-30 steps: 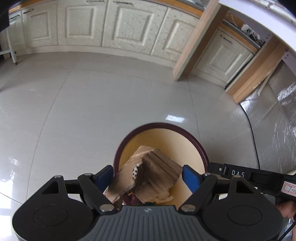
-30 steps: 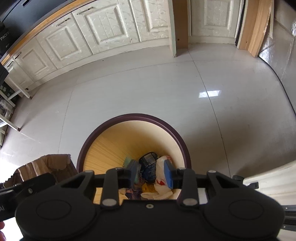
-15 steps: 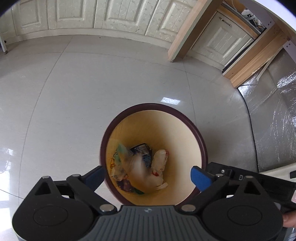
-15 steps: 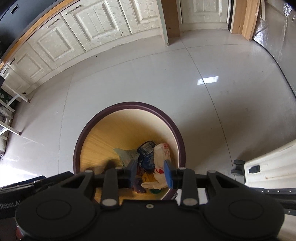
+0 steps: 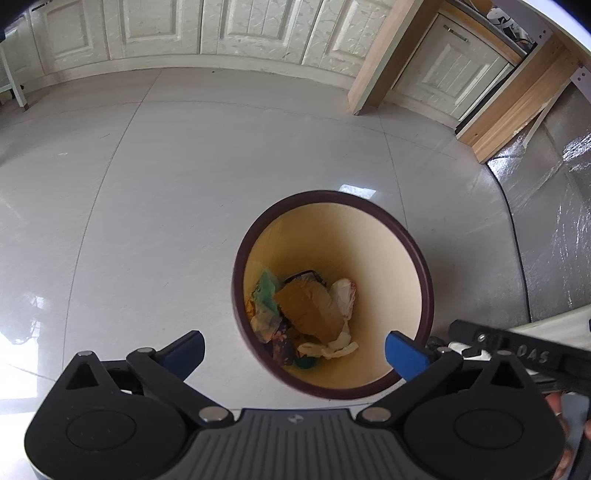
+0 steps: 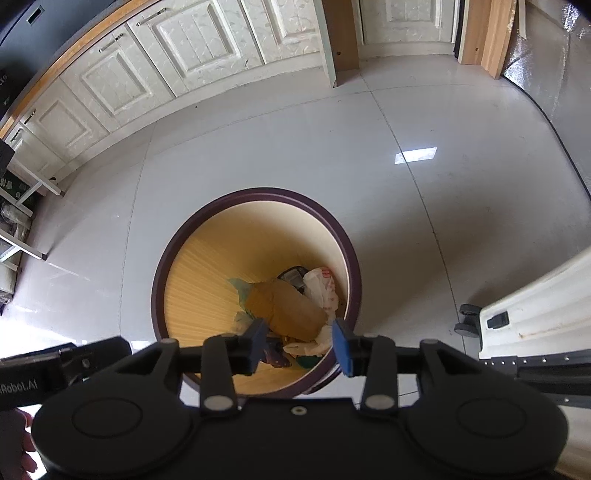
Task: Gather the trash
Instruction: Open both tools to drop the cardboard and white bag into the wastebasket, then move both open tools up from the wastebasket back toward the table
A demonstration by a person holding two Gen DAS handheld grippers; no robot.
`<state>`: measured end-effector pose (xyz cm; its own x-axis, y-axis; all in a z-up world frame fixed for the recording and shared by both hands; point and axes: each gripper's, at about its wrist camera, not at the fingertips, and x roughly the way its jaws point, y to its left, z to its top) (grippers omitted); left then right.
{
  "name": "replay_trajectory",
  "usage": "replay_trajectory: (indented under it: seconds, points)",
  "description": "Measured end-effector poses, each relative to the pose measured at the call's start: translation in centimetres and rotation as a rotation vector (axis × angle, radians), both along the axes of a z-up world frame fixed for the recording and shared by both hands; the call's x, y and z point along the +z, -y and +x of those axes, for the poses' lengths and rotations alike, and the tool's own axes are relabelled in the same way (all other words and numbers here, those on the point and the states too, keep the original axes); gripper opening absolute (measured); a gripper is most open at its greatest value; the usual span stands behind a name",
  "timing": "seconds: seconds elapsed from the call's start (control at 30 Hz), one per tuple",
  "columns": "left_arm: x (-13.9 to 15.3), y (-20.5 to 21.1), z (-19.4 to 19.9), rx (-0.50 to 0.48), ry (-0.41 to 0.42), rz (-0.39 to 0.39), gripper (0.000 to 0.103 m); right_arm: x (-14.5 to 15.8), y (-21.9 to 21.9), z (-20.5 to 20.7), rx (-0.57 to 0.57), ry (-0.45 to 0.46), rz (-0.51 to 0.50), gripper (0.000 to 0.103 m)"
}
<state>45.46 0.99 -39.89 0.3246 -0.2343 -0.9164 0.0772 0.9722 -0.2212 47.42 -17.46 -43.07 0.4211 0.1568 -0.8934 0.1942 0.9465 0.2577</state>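
Observation:
A round bin with a dark purple rim (image 5: 421, 258) (image 6: 162, 266) stands on the floor below both grippers. A crumpled brown cardboard piece (image 5: 306, 306) (image 6: 291, 306) lies inside it on top of other trash, beside a white plastic bag (image 5: 343, 291) (image 6: 321, 284) and a green wrapper (image 5: 266, 291). My left gripper (image 5: 295, 350) is wide open and empty above the bin's near rim. My right gripper (image 6: 299, 345) is partly open and empty above the bin's near side.
Cream cabinet doors (image 5: 155, 29) (image 6: 192, 44) line the far wall. Wooden posts (image 5: 384, 55) (image 6: 340, 33) stand on the floor beyond the bin. A shiny foil-covered area (image 5: 546, 206) lies to the right. A white wheeled unit (image 6: 524, 314) stands at the right.
My left gripper opened and let go of the cardboard piece, which dropped into the bin. Both grippers have risen, so the bin looks smaller. The right gripper's jaws have opened slightly.

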Motion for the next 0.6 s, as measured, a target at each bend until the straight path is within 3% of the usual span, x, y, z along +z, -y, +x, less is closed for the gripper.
replay_trajectory:
  seconds: [0.43, 0.6]
  points:
    - [2.9, -1.2, -3.0, 0.013, 0.025, 0.028, 0.103, 3.8, -0.7, -3.6, 0.050, 0.051, -0.060, 0.057]
    - [4.9, -1.4, -4.5, 0.018, 0.062, 0.048, 0.103, 5.9, -0.7, -5.2, 0.066, 0.089, -0.078, 0.068]
